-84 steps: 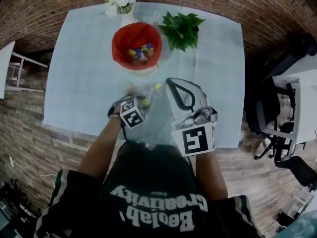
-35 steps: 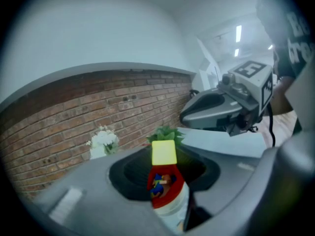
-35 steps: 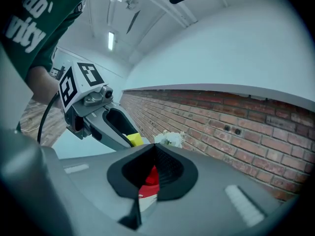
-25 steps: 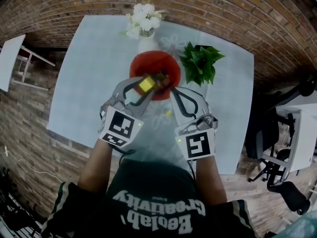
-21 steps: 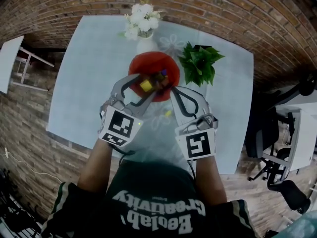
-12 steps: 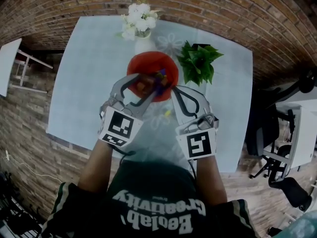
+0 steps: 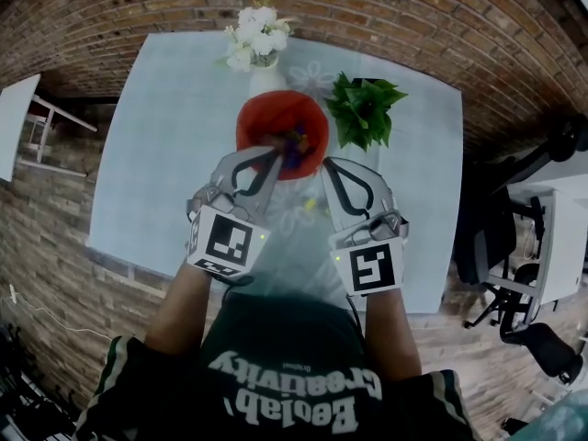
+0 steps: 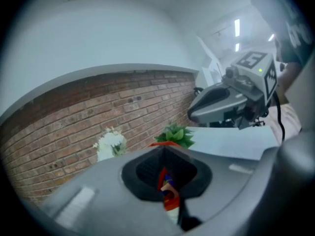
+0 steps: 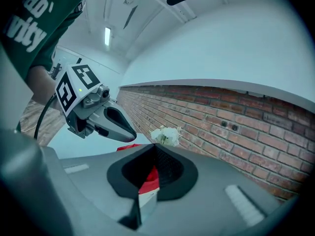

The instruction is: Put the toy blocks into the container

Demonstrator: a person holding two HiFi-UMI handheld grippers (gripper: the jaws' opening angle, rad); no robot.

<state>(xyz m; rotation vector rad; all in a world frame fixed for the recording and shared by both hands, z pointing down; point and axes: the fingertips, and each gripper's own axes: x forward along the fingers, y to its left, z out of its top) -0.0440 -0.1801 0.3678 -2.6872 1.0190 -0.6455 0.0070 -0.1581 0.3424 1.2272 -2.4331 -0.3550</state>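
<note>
The red container (image 7: 250,125) stands mid-table with several coloured blocks (image 7: 294,140) inside. My left gripper (image 7: 274,155) hovers at its near rim, shut, with nothing between its fingers. In the left gripper view its tips (image 8: 164,149) meet, and the container's red wall and blocks (image 8: 170,193) show through the hollow behind them. My right gripper (image 7: 325,164) hangs just right of the container, shut and empty; in its own view its tips (image 9: 154,147) meet over the red container (image 9: 149,177). A small yellow block (image 7: 310,206) lies on the table between the grippers.
A vase of white flowers (image 7: 250,42) stands behind the container and a green plant (image 7: 363,108) to its right. The table's near edge (image 7: 147,260) runs under my forearms. Office chairs (image 7: 514,246) stand off to the right.
A second ago my left gripper held a yellow block over the container. It opened, the block dropped in, and the jaws have shut empty. The right gripper has barely moved.
</note>
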